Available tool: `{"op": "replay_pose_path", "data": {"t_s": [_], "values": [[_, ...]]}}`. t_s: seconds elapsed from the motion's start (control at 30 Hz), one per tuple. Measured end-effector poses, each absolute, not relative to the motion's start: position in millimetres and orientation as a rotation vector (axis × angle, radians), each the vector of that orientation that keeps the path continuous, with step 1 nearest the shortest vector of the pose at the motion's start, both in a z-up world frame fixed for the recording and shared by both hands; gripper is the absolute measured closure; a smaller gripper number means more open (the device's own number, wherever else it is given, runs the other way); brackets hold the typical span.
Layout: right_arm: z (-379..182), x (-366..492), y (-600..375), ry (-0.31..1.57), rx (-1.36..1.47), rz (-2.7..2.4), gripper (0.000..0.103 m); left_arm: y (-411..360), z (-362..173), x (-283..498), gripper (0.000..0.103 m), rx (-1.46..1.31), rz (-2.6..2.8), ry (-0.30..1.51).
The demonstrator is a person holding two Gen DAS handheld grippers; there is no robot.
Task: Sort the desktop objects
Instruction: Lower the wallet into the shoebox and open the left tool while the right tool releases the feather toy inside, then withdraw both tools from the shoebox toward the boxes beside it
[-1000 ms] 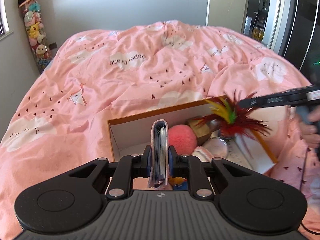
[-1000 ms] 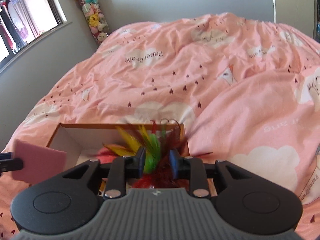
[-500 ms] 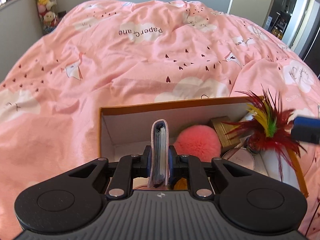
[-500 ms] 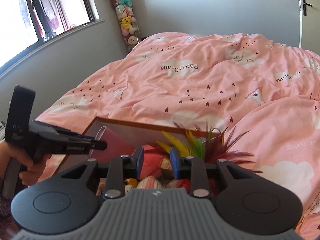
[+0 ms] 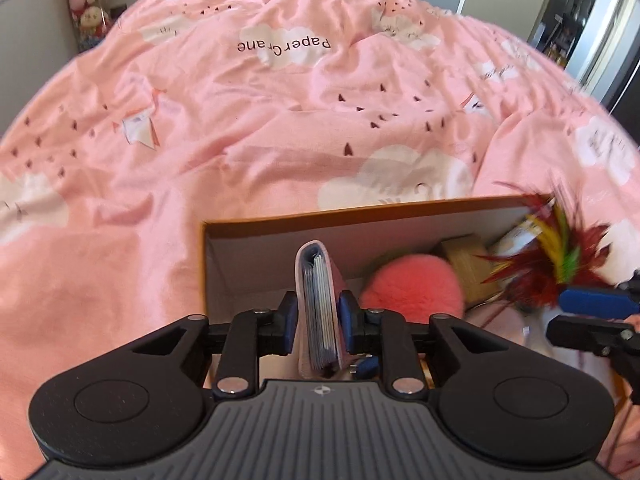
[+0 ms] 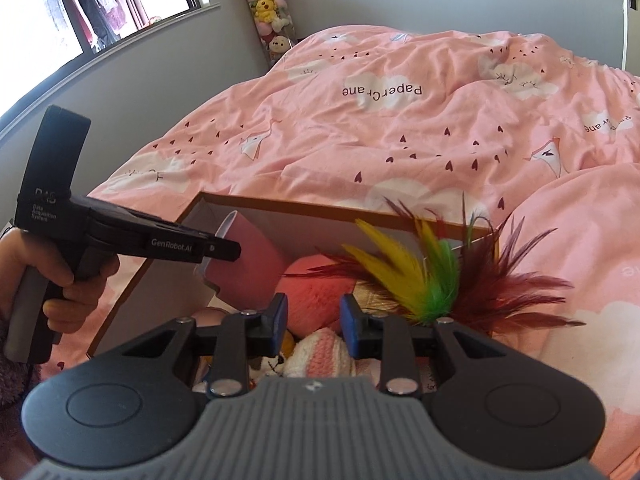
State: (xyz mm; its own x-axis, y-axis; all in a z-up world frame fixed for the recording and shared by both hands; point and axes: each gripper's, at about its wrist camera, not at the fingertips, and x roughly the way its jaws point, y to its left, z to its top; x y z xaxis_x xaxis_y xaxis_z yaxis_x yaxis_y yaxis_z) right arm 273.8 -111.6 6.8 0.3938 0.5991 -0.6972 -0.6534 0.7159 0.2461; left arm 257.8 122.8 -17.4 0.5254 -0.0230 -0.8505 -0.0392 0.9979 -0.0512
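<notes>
An orange-rimmed cardboard box (image 5: 360,210) (image 6: 320,208) lies on the bed. My left gripper (image 5: 318,320) (image 6: 224,250) is over its left end. A pink card wallet (image 5: 318,312) (image 6: 248,264) stands upright between its blue pads, which still touch it while the jaws are opening. My right gripper (image 6: 314,320) (image 5: 588,312) is open over the box's right part, nothing between its fingers. The feather toy (image 6: 432,280) (image 5: 548,256), red, yellow and green, sits blurred just right of those fingers, inside the box. A pink pompom (image 5: 412,286) (image 6: 316,292) lies in the middle.
In the box are also a gold block (image 5: 468,260) and a knitted pink-and-white toy (image 6: 324,354). A person's hand (image 6: 76,292) grips the left tool's handle. The pink duvet (image 5: 280,120) surrounds the box. A column of plush toys (image 6: 268,4) stands in the corner by a window (image 6: 80,12).
My left gripper came down with the wallet into the box's left end, and the wallet now fans wider. The feather toy, between my right fingers a second ago, now sits beside them.
</notes>
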Motion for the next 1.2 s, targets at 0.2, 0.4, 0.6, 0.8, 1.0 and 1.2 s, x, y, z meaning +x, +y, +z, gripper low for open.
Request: {"op": "replay_pose_path", "data": {"t_s": [0.2, 0.4, 0.6, 0.8, 1.0, 1.2], "values": [[-0.3, 275.2, -100.5, 0.881, -0.094, 0.808, 0.072, 112.1, -17.0, 259.3, 0.072, 0.111, 0.067, 1.009], [-6.2, 271.4, -88.2, 0.907, -0.115, 0.827, 0.072, 106.4, -18.4, 256.2, 0.072, 0.197, 0.076, 0.993], [-11.1, 268.8, -75.9, 0.931, -0.132, 0.862, 0.072, 121.9, 3.8, 239.8, 0.072, 0.093, 0.087, 0.936], [-16.9, 263.2, -62.5, 0.955, -0.152, 0.884, 0.072, 120.9, 17.6, 214.1, 0.072, 0.077, 0.066, 0.924], [-13.0, 253.9, -63.5, 0.951, -0.176, 0.879, 0.072, 109.0, 29.8, 187.4, 0.072, 0.058, 0.027, 0.894], [-8.3, 242.5, -71.2, 0.937, -0.178, 0.853, 0.072, 91.4, 36.2, 164.2, 0.072, 0.045, 0.019, 0.884]]}}
